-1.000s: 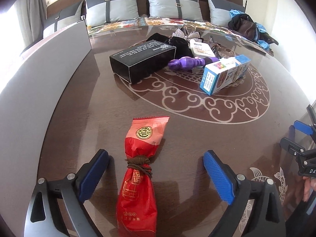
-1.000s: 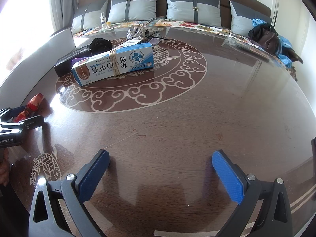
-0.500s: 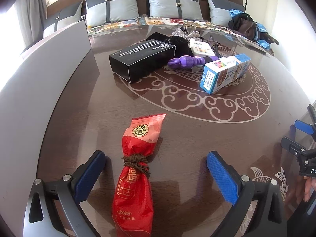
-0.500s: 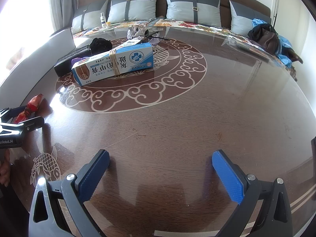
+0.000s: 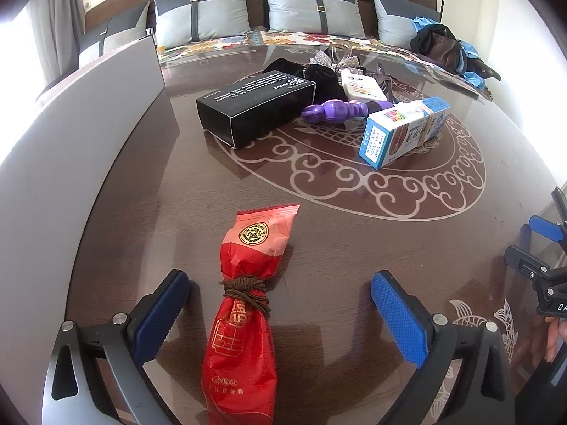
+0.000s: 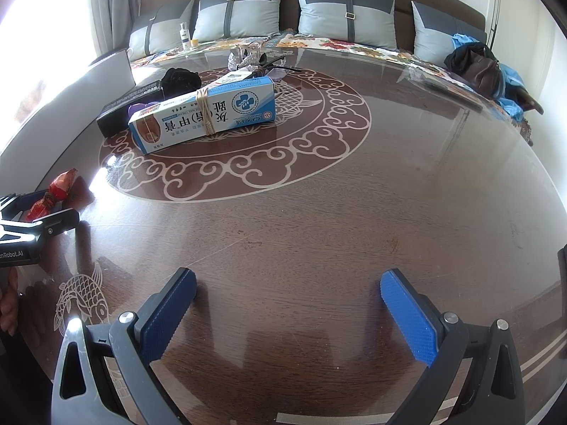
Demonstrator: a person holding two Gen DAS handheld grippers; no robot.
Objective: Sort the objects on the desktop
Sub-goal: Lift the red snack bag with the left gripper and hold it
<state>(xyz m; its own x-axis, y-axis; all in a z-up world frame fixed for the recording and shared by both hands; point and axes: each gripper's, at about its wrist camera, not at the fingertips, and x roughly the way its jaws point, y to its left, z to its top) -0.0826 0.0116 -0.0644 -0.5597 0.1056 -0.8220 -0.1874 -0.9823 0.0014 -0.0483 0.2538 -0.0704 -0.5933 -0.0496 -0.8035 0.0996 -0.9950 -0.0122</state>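
A red snack packet (image 5: 248, 301) tied with a brown cord lies on the dark table between the open fingers of my left gripper (image 5: 280, 315), nearer the left pad and touching neither. It shows small at the left in the right wrist view as the red packet (image 6: 53, 191). Farther back lie a black box (image 5: 255, 109), a purple toy (image 5: 336, 110), a blue-and-white carton (image 5: 404, 131) bound with a rubber band, a black pouch (image 5: 319, 74) and a white tube (image 5: 361, 86). My right gripper (image 6: 287, 315) stands open over bare table.
A grey laptop lid (image 5: 78, 134) stands along the table's left side. A silver bow (image 5: 333, 58) lies at the back of the pile. Cushions (image 5: 312, 3) line a bench behind, with a dark bag (image 5: 443, 47) at its right end. The table's right half (image 6: 425, 194) is bare wood.
My left gripper has drawn back slightly and shifted, so the red packet now sits a little more to the left between its fingers. The right gripper has not moved.
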